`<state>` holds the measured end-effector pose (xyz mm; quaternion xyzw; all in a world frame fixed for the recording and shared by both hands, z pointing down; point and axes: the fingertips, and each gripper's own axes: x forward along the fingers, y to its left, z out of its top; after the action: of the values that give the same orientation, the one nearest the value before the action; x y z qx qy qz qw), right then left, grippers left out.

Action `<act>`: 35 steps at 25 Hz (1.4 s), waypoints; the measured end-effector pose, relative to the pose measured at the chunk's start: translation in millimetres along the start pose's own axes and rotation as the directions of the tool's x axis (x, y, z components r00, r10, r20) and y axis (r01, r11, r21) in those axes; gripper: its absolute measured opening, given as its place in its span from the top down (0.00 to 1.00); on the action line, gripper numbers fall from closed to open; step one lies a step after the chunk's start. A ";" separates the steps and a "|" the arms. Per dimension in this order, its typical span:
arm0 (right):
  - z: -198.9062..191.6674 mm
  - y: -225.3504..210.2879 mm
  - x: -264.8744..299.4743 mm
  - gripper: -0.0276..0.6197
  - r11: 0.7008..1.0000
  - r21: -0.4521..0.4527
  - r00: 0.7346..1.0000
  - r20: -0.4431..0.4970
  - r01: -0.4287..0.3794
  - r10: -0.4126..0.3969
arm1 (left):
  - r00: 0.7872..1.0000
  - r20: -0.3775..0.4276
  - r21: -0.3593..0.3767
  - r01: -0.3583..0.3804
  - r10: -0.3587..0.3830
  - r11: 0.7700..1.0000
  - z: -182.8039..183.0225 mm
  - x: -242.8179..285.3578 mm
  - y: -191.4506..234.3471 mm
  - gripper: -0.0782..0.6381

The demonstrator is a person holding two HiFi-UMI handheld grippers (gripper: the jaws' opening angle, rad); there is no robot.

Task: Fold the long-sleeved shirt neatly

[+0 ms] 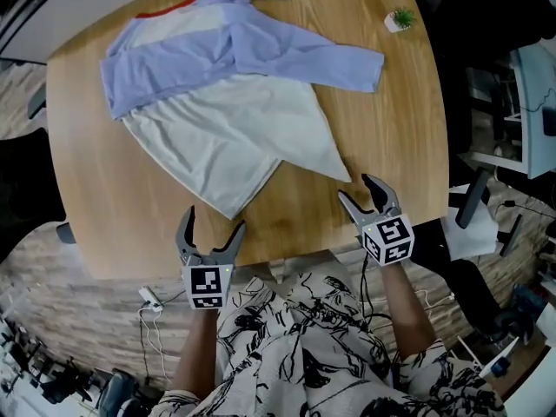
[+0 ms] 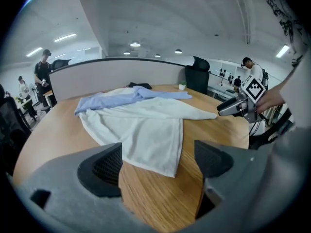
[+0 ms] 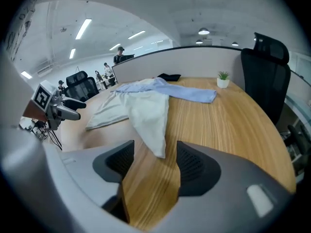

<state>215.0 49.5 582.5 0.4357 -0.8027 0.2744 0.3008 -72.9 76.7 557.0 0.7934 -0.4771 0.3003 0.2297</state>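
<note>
Holds the left gripper [image 1: 215,222] over the near edge of the table [image 1: 391,129], jaws spread wide above bare wood, clamping nothing. Holds the right gripper [image 1: 356,189] further right, jaws apart but narrower, likewise gripping nothing. Aims each at a near corner of the long-sleeved shirt [image 1: 226,120]: the left just short of the lower white corner, the right close by the pointed corner at the right, pads not on the cloth. Leaves the shirt lying across the middle and far left of the table, white body toward the near side, pale blue sleeves folded over the far part, one sleeve reaching right. Keeps, at the far right, a small white pot [image 1: 400,20] with a green plant in it, well apart from the shirt.
</note>
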 end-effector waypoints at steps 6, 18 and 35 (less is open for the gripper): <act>-14.2 0.1 17.2 0.61 1.000 -0.020 0.999 -0.044 -0.014 0.013 | 0.998 -0.057 0.004 0.028 -0.028 1.000 -30.8 17.2 -7.8 0.33; -22.3 -4.7 28.8 0.79 0.999 -0.051 0.997 -0.083 -0.008 0.004 | 0.995 -0.103 0.045 -0.001 0.006 0.999 -48.0 35.2 -10.7 0.52; -12.3 -8.2 20.1 0.91 0.997 -0.058 0.997 -0.049 -0.056 0.053 | 0.984 -0.151 0.072 -0.081 0.091 0.994 -48.5 18.4 6.3 0.83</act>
<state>216.3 43.5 606.7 0.3979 -0.8148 0.2688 0.3248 -84.2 94.2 604.9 0.7536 -0.4818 0.3856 0.2266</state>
